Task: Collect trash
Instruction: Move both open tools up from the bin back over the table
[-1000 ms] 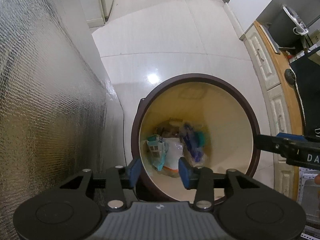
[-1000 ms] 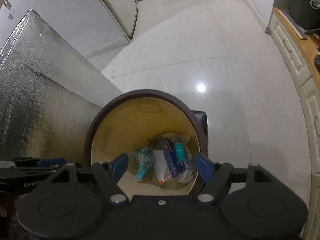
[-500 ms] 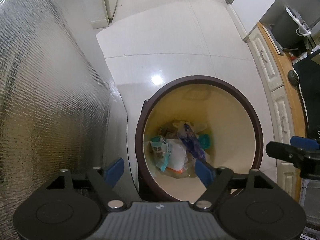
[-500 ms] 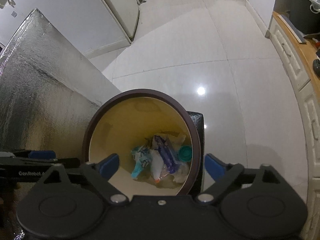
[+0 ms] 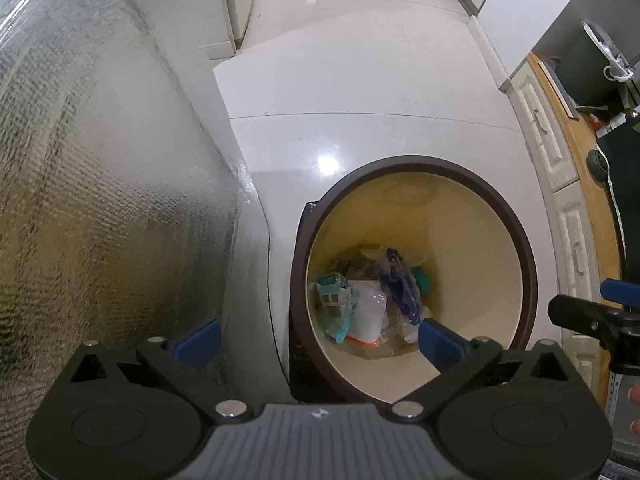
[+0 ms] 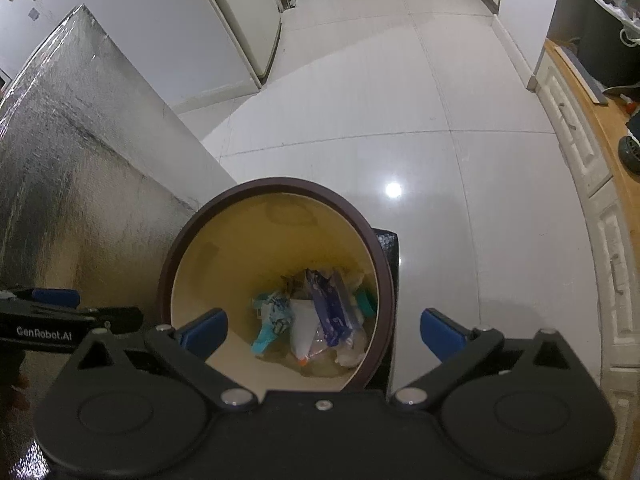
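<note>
The left gripper hangs over the near rim of the trash bin, pointing steeply down; its 2 blue fingers are spreading wide with nothing between them; 1 sits over the foil-covered panel, the other over the bin's mouth. The right gripper hangs likewise above the bin; its fingers are also opening, empty, 1 over the cream interior and 1 outside the brown rim above the floor.

The trash lies at the bottom of the bin, well below both grippers; in the right wrist view the heap shows a teal wrapper, a white packet with an orange edge, a dark blue wrapper and a teal cap, all bunched together.

The bin stands on the glossy white tiled floor, just beside the foil-covered panel; farther right, cream cabinet drawers run under a wooden counter; beyond, white doors line the far floor.
</note>
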`<state>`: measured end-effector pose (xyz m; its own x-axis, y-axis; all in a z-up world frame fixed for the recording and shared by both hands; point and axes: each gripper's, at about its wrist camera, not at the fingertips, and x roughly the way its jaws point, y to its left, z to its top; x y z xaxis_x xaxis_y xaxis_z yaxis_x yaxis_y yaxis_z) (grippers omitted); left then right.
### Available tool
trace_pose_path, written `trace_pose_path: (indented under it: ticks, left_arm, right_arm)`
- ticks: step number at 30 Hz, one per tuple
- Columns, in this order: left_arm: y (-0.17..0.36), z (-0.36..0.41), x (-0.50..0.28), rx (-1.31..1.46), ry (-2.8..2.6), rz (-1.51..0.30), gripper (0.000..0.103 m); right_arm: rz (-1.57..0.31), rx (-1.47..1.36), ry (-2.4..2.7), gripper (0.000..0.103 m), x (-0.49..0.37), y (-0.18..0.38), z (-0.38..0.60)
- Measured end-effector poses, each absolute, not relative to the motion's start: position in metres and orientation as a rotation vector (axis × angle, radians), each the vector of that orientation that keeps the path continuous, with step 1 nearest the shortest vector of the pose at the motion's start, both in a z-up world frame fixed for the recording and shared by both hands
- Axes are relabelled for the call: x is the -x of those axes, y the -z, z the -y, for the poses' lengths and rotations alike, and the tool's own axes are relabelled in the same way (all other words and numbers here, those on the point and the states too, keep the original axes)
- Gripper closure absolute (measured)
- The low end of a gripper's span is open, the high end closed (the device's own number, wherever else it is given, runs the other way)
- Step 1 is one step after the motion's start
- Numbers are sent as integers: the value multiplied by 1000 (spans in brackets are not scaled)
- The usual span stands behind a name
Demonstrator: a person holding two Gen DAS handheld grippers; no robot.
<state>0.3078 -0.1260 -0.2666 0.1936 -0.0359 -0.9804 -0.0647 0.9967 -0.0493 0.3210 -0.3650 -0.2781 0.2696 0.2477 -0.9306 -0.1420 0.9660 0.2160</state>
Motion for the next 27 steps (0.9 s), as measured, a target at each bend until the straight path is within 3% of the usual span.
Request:
trace_pose_path:
  ticks: [27]
  left_arm:
    - [222, 127, -274, 85, 11, -1288, 0]
  right_arm:
    - [-1219, -43, -183, 0, -283, 243, 372]
